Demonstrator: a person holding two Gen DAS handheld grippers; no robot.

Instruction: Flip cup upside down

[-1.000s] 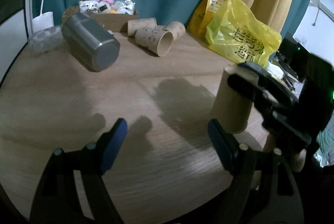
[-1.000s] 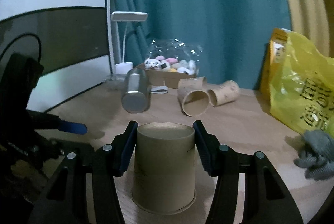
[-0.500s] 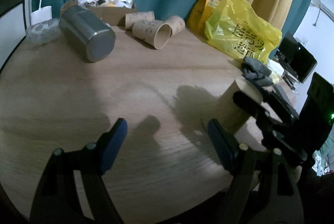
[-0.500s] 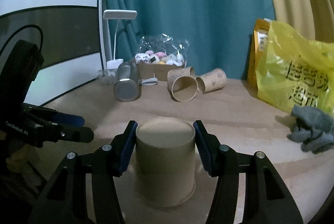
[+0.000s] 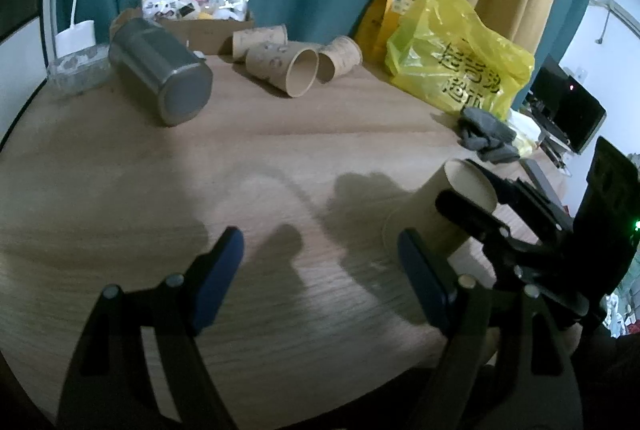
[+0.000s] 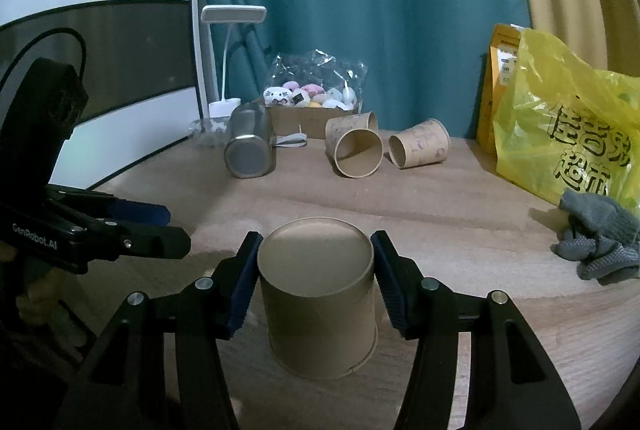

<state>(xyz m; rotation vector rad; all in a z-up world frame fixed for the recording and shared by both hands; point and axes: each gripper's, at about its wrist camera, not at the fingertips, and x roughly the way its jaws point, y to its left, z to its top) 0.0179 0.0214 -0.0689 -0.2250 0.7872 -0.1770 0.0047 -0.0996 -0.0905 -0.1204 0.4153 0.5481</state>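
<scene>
A brown paper cup [image 6: 318, 304] stands upside down on the wooden table [image 6: 460, 230], base up, wide rim on the wood. My right gripper [image 6: 316, 262] is shut on the paper cup near its base, blue pads on both sides. In the left wrist view the same cup [image 5: 438, 211] shows at the right with the right gripper [image 5: 480, 201] around it. My left gripper [image 5: 320, 270] is open and empty, hovering low over the table left of the cup. It also shows in the right wrist view [image 6: 136, 226].
A steel tumbler [image 5: 162, 75] lies on its side at the back left. Paper cups [image 5: 284, 67] lie beside a box of toys [image 5: 192, 13]. A yellow bag [image 5: 452, 53] and grey gloves [image 5: 486, 133] sit at the right. A white lamp [image 6: 228, 41] stands at the back.
The right gripper has lowered the cup until its rim rests on the table. The left gripper has stayed open and shifted slightly.
</scene>
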